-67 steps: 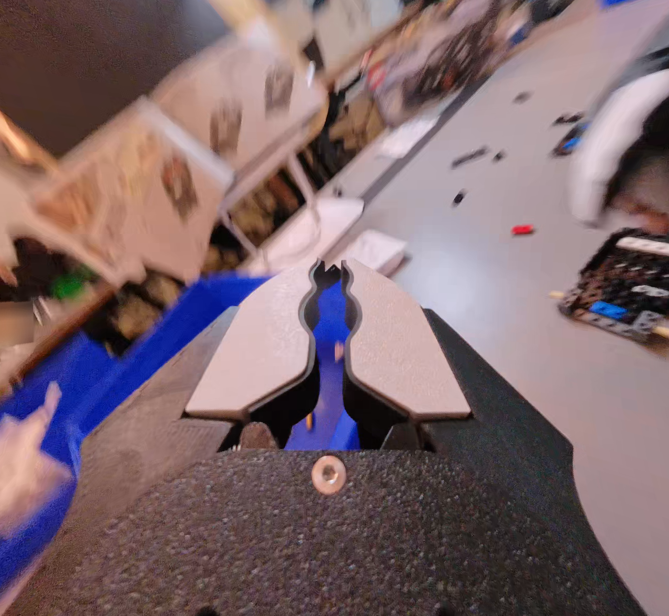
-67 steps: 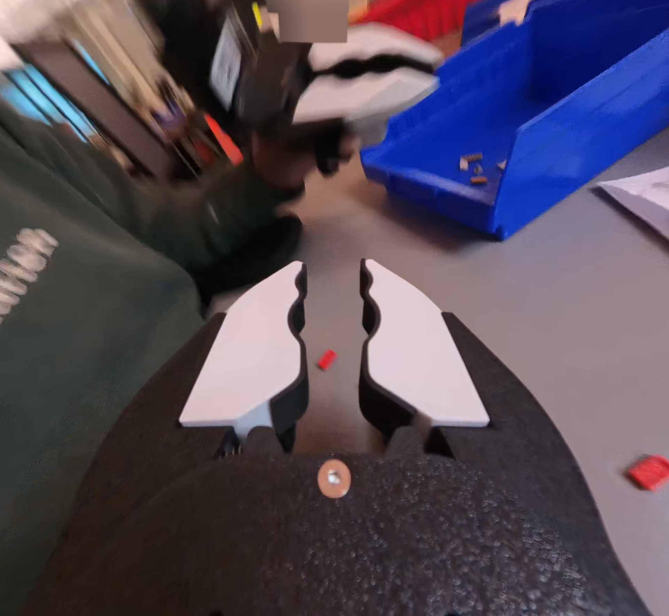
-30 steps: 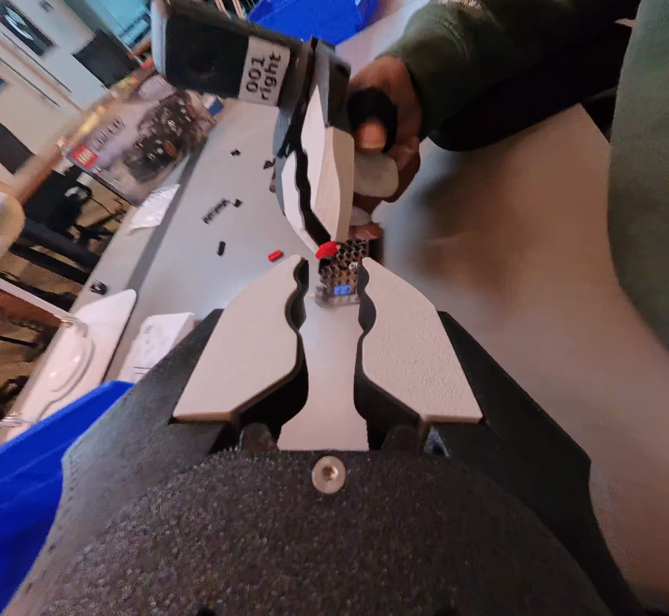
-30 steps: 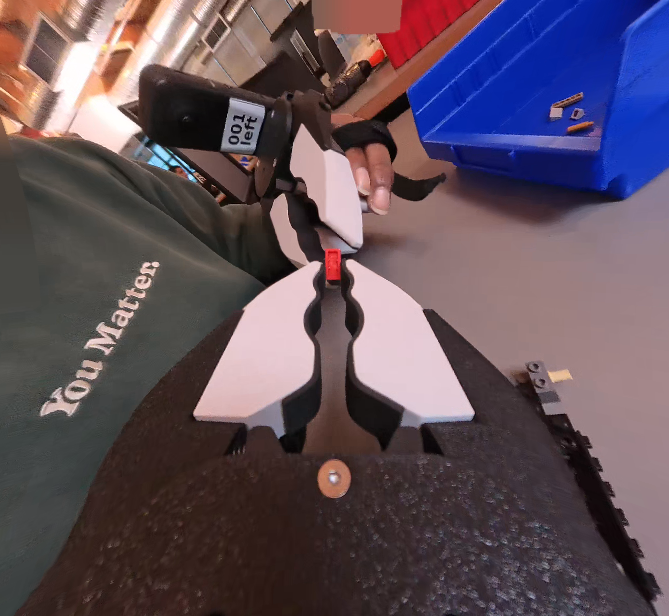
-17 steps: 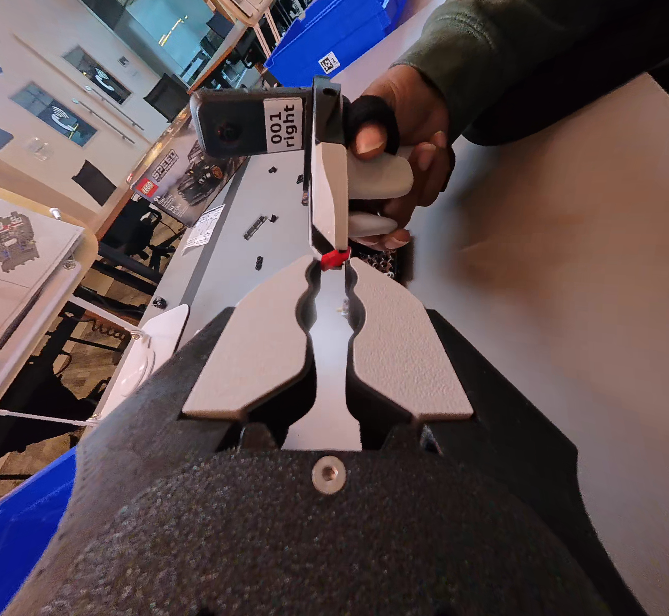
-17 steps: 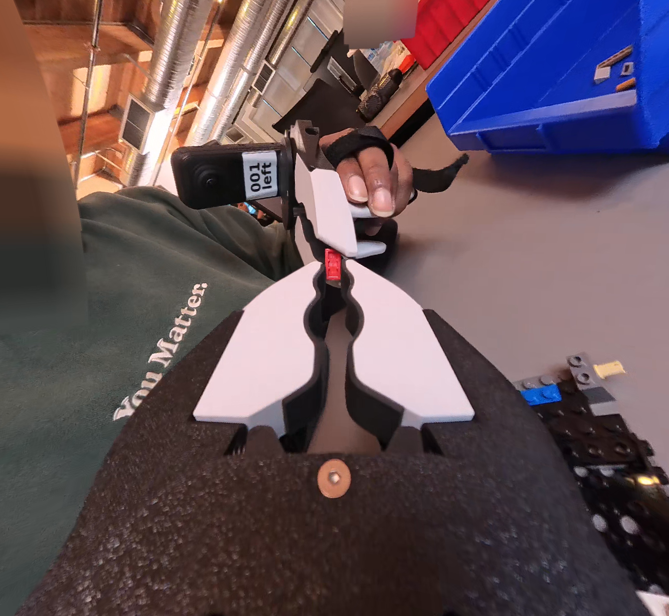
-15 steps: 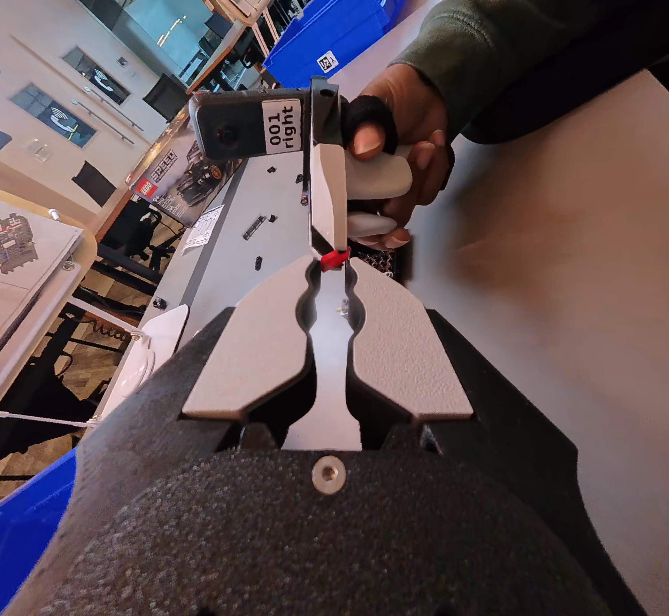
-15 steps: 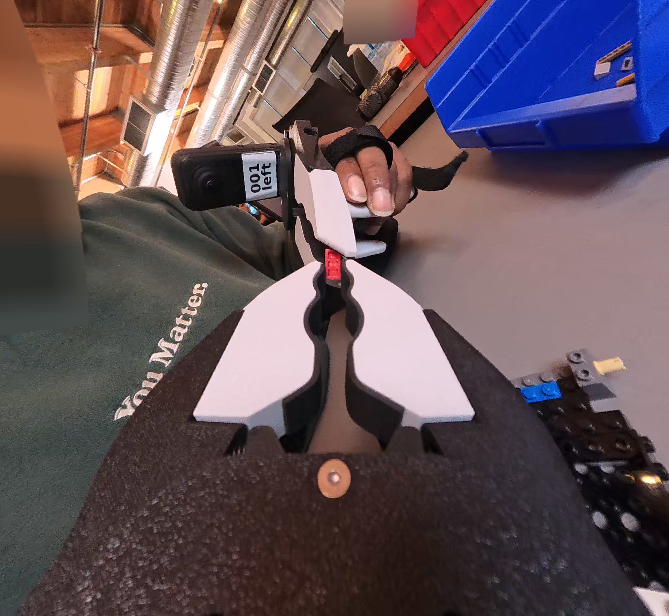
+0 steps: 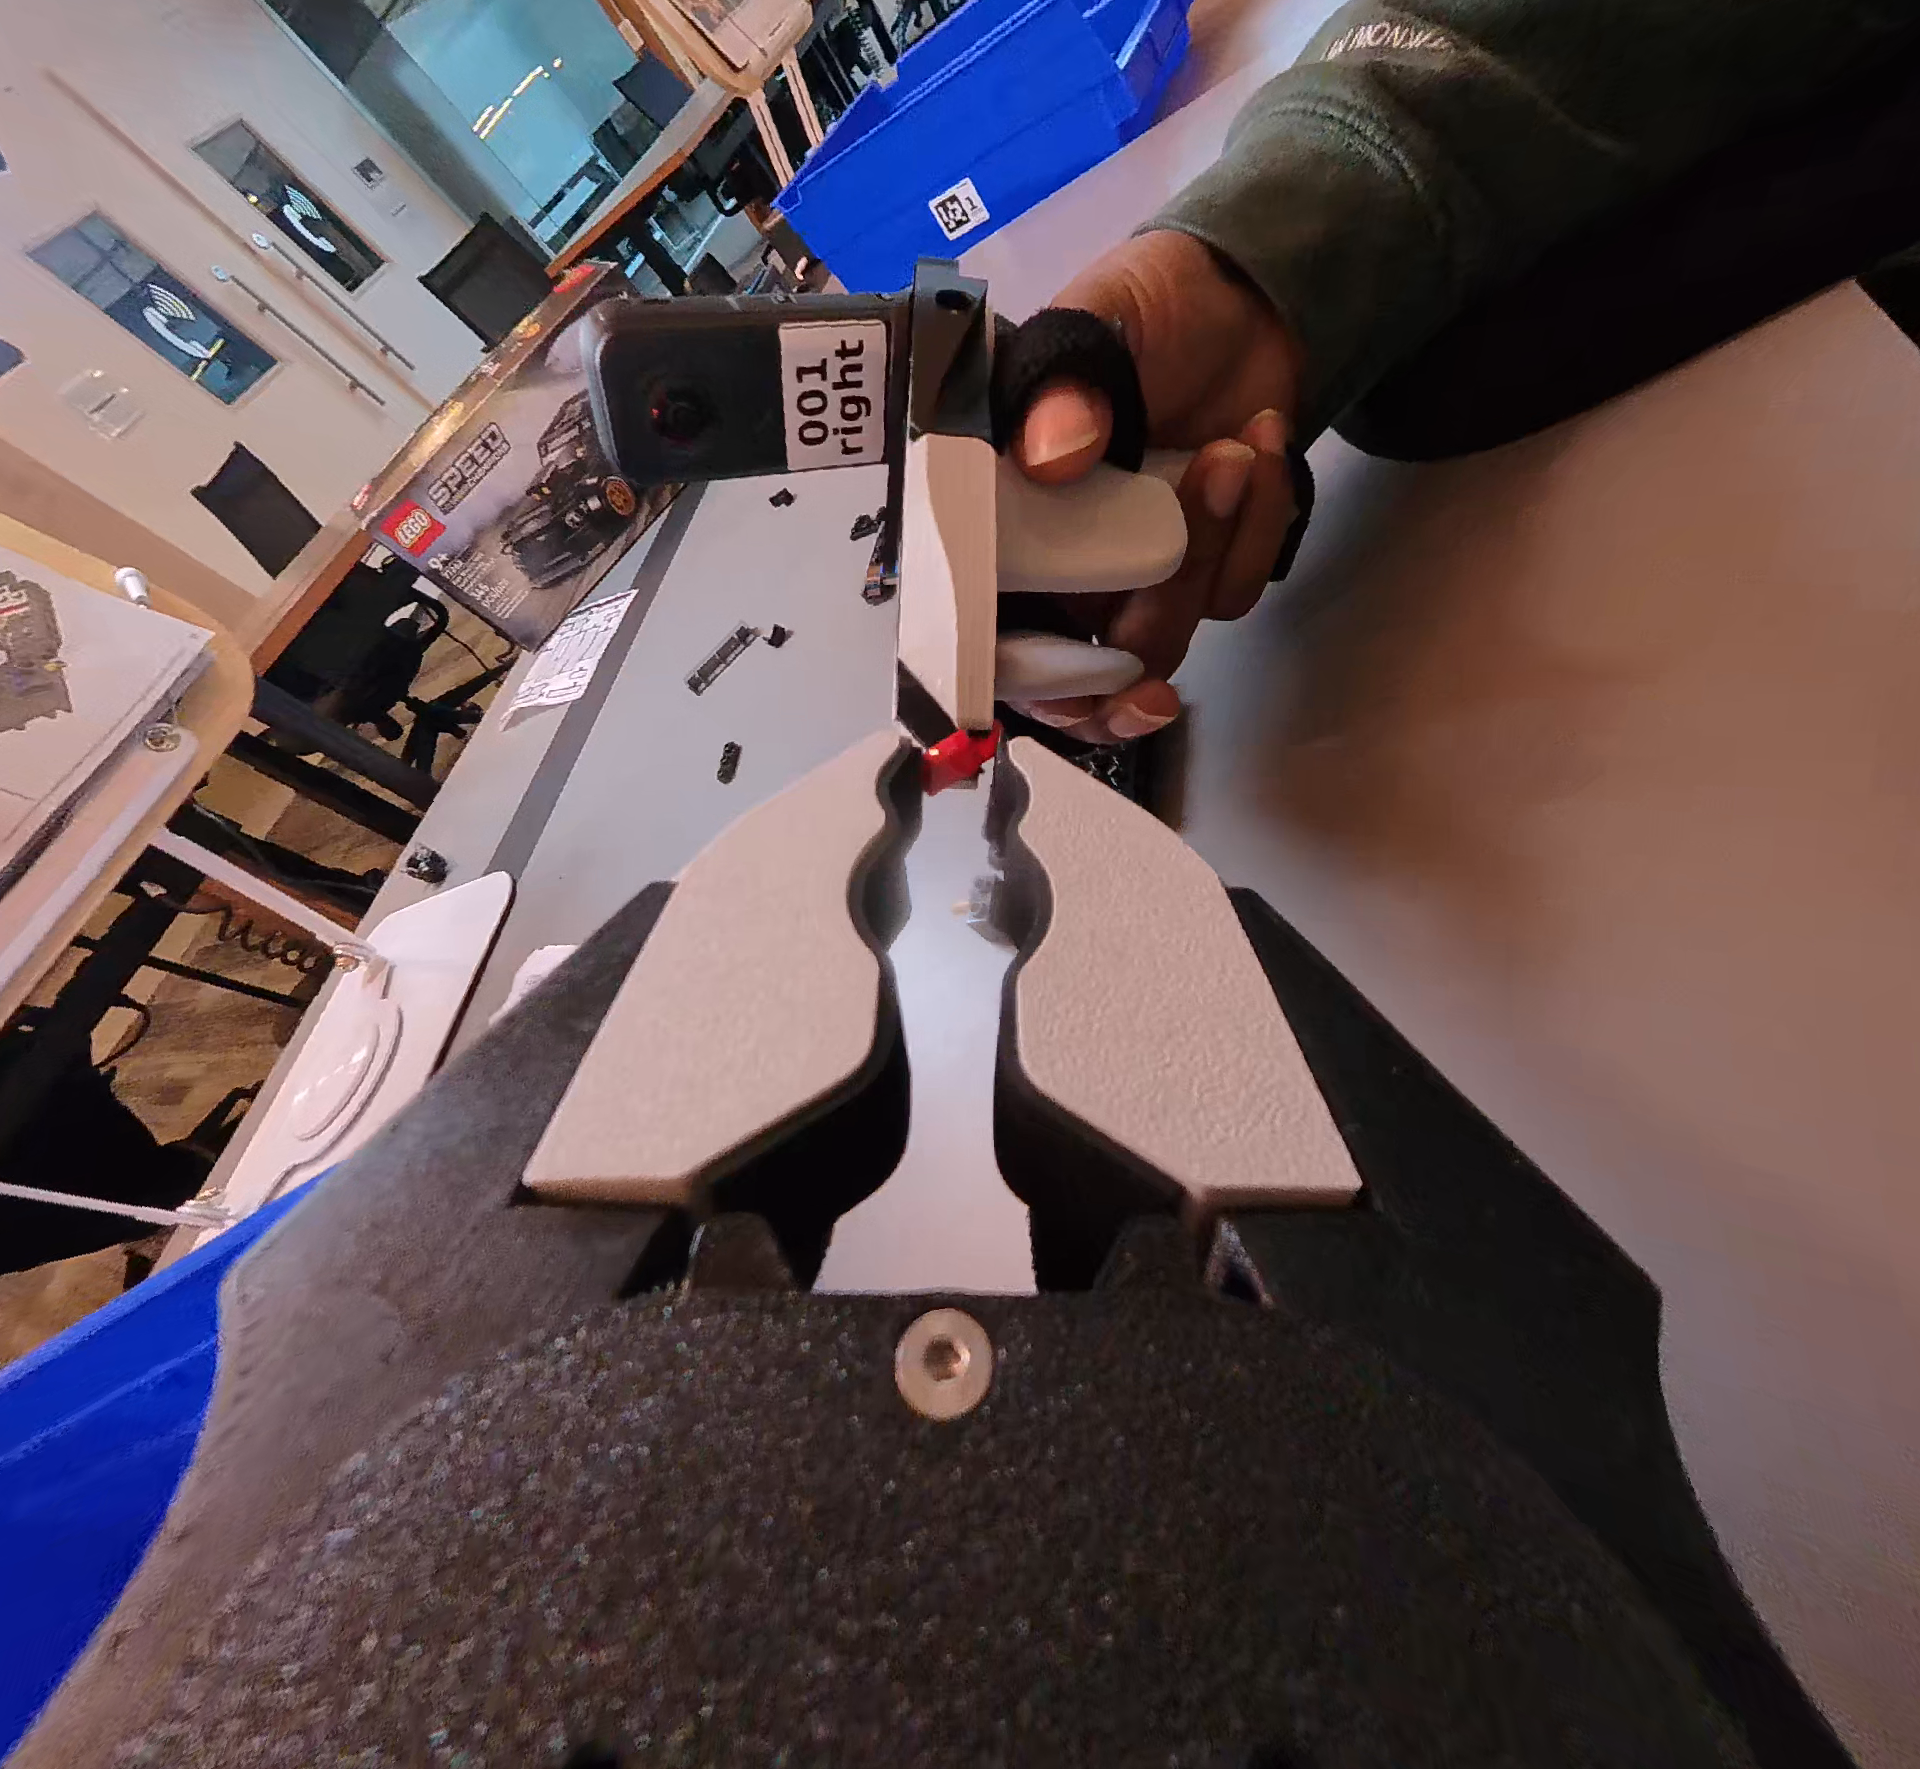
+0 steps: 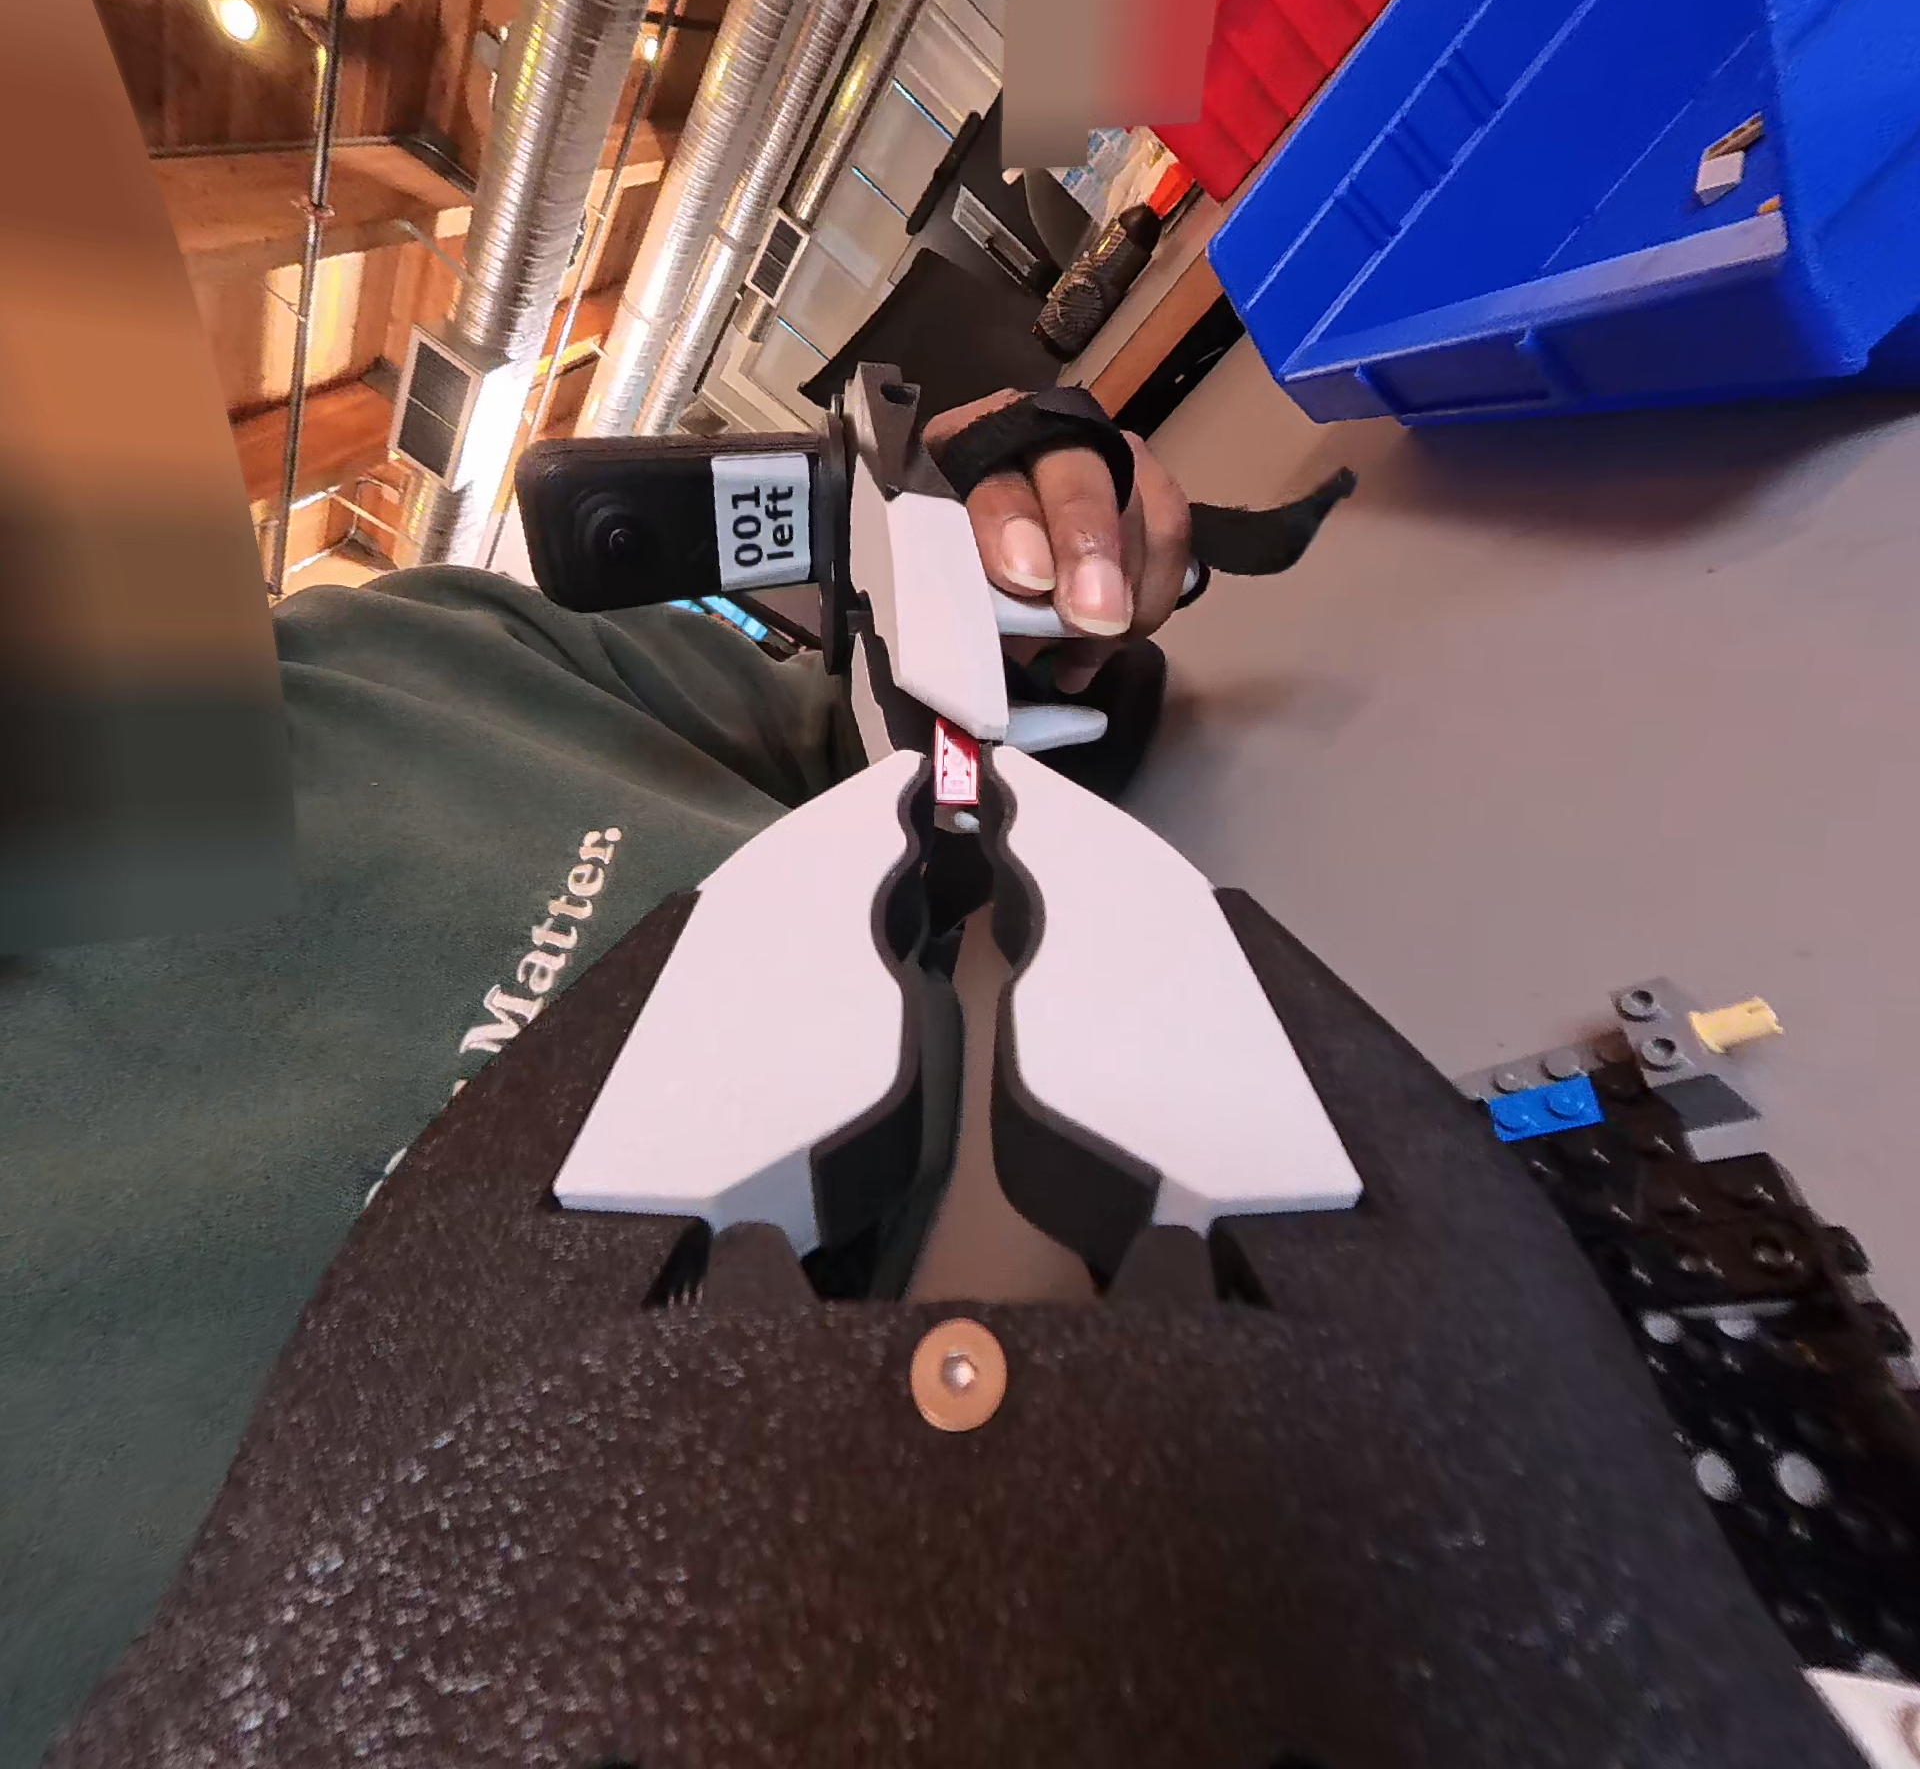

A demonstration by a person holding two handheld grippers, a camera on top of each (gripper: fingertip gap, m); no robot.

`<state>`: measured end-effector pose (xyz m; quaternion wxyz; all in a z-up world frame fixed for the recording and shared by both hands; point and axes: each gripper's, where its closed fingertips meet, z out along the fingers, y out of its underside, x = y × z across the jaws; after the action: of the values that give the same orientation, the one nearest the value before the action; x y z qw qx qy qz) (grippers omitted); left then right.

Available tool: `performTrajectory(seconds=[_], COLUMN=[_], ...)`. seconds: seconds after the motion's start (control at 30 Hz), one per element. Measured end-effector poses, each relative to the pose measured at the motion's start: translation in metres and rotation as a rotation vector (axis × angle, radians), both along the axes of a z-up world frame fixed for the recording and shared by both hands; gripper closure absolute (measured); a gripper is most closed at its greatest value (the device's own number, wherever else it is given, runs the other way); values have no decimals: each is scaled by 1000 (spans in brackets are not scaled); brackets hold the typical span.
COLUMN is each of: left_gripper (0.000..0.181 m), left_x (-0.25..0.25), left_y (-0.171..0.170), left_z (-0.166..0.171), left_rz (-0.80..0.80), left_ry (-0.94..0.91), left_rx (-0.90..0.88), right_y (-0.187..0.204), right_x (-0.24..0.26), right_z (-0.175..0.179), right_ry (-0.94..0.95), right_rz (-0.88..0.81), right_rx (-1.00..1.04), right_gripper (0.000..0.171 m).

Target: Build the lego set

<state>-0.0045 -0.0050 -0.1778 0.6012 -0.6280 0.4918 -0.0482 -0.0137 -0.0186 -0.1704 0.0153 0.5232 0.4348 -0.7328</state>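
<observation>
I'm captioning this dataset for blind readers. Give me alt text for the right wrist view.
The right gripper pinches a small red brick at its fingertips, meeting the left gripper, held by a hand. Blue bin behind; black brick assembly on the grey table.

Grey tabletop (image 9: 1558, 888), cream wall with glass windows (image 9: 499, 67); wood ceiling (image 10: 343, 140), silver corrugated ducts (image 10: 540, 109), one spotlight (image 10: 234, 15) lit.

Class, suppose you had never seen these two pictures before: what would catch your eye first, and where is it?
First, the small red brick pinched at the tips of the right gripper, with the left gripper meeting it tip to tip. Next, the blue bin on the grey table, upper right, and the dark brick assembly at lower right.
</observation>
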Motion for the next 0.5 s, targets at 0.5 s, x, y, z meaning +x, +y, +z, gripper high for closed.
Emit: performTrajectory(seconds=[0.5], left_gripper=[147], left_x=[-204], left_y=[69], left_z=[-22], left_rz=[967], left_ry=[-277], left_rx=[-345], right_y=[187], right_x=[49], right_z=[2], right_ry=[-101], right_rz=[-802], right_rx=[828], right_gripper=[145])
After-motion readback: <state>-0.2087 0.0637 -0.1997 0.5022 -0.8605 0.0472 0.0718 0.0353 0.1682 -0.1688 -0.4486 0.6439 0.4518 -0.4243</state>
